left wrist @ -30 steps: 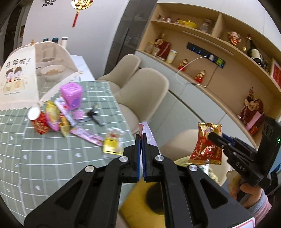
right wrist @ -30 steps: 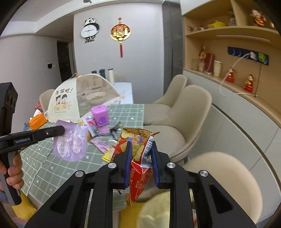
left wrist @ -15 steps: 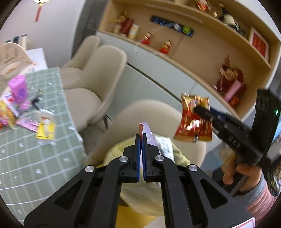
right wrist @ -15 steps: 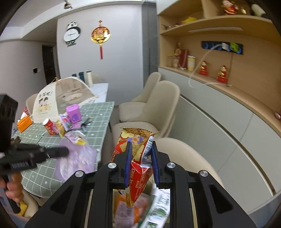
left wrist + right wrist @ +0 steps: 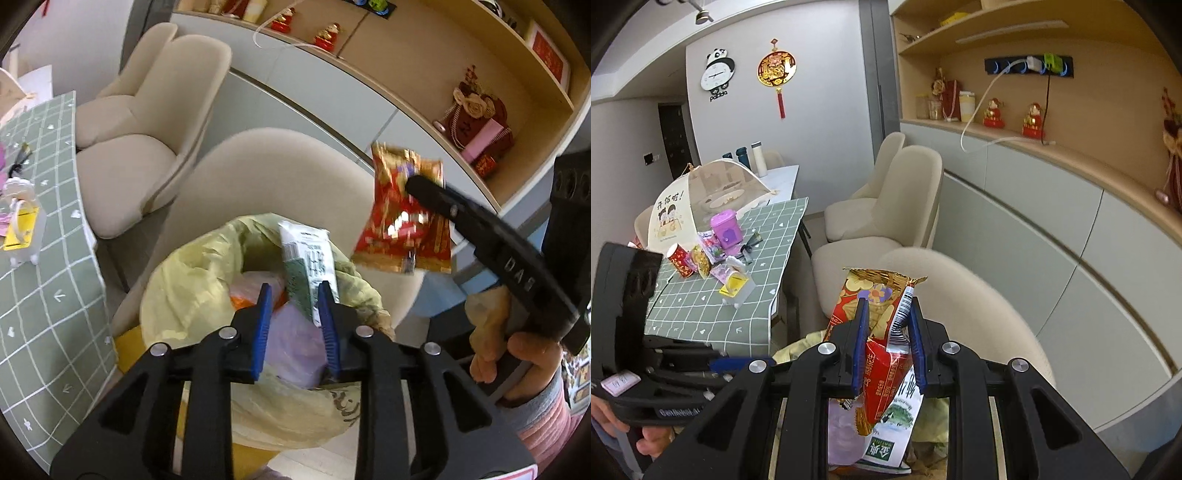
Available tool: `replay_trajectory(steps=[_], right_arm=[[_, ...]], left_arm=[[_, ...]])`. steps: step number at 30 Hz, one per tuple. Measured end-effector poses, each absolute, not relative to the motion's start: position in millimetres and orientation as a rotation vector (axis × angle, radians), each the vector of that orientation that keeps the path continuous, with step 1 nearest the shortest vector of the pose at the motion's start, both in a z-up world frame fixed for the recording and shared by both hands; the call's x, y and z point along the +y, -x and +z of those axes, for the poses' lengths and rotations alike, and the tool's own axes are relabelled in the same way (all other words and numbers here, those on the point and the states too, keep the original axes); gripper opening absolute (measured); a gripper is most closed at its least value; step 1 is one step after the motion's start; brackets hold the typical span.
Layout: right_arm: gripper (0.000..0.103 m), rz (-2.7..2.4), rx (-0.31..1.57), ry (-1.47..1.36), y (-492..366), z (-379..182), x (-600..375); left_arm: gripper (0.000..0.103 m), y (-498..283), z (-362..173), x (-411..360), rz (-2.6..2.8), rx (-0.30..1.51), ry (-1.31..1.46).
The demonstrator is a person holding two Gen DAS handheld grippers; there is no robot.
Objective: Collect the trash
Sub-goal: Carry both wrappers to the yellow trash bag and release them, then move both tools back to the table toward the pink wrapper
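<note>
Two grippers over the yellow trash bag (image 5: 192, 295): left gripper (image 5: 295, 321) parted, empty; right gripper (image 5: 888, 343) clamps the red snack wrapper (image 5: 875, 314) directly above it.

Glossy foil snack wrapper (image 5: 402, 218)

Two grippers: left (image 5: 295, 295), right (image 5: 888, 325). One red snack wrapper (image 5: 882, 332) in the air. One yellow trash bag (image 5: 192, 288), with one white-and-green wrapper (image 5: 308, 266) and one purple wrapper (image 5: 291, 339) inside. Three beige chairs (image 5: 905, 192). One green checked table (image 5: 701, 306), bearing one mesh food cover (image 5: 701, 192), one purple box (image 5: 726, 229), one red cup (image 5: 679, 258). One panda clock (image 5: 716, 74). Three bottles (image 5: 746, 155) at the far end.
</note>
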State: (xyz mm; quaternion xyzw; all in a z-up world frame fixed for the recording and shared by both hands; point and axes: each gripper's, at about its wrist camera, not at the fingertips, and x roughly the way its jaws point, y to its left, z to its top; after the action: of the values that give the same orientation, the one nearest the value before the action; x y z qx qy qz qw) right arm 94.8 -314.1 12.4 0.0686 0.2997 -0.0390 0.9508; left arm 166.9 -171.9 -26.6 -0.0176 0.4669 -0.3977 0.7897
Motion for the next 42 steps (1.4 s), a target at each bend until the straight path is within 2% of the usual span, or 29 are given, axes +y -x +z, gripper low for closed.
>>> replay_trajectory(steps=[8,14,19,30,42], right_arm=[[0.021,-0.01,0.678,-0.206,-97,-24,-300],[0.022,0.032,0.733,-0.239,-99,-45,-288],[0.03,0.028,0.767,-0.225,-101,-52,-283],[0.031,0.027,0.704,-0.169,-126,-20,-246],[0.032,0.198,0.682,-0.073,-234,-6,-117]], left_arm=[[0.029,-170,-4,-126,-0.672,0.881,-0.01],[0.029,-175,1,-86,-0.574,0.858,0.028],[0.029,-181,-3,-54,-0.504,0.857,0.066],[0.029,-208,-24,41,-0.303,0.872,0.194],[0.029,-260,-31,163,-0.149,0.836,0.253]])
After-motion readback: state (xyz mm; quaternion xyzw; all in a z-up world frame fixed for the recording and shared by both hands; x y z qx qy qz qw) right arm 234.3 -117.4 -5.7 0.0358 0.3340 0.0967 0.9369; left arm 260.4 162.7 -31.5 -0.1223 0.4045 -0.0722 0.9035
